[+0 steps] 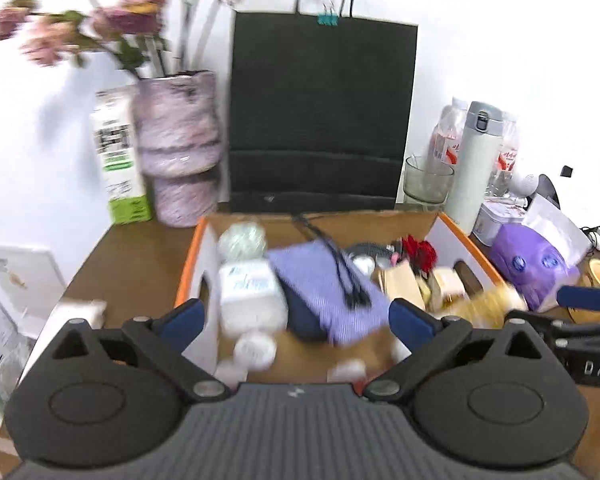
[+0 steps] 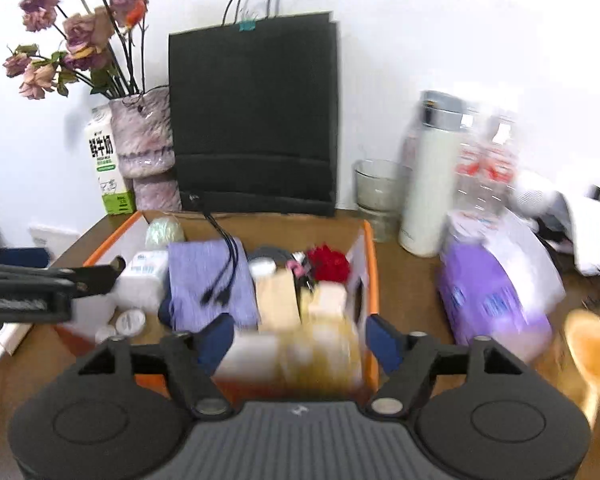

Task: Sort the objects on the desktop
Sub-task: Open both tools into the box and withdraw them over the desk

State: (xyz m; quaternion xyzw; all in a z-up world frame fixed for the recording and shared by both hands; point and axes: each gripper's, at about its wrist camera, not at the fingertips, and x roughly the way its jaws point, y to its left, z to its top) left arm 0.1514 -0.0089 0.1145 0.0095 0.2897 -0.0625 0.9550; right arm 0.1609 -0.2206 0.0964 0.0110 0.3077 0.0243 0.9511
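An orange-rimmed cardboard box [image 1: 188, 264] sits on the brown desk and holds a purple cloth [image 1: 324, 288], a black cable [image 1: 340, 272], a white tissue pack [image 1: 248, 292], white lids, a red flower [image 1: 418, 252] and small tan boxes. The box also shows in the right wrist view [image 2: 370, 280]. My left gripper [image 1: 296, 316] is open over the box's near left part, holding nothing. My right gripper [image 2: 300, 344] is wide apart around a blurred yellow-and-white packet [image 2: 296, 356] at the box's near right; contact with the pads is unclear.
A black paper bag [image 1: 320, 112] stands behind the box. A vase of dried flowers [image 1: 176, 136] and a milk carton [image 1: 118, 160] stand back left. A glass [image 1: 426, 180], white thermos [image 1: 476, 164], bottles and a purple pack [image 2: 492, 292] are on the right.
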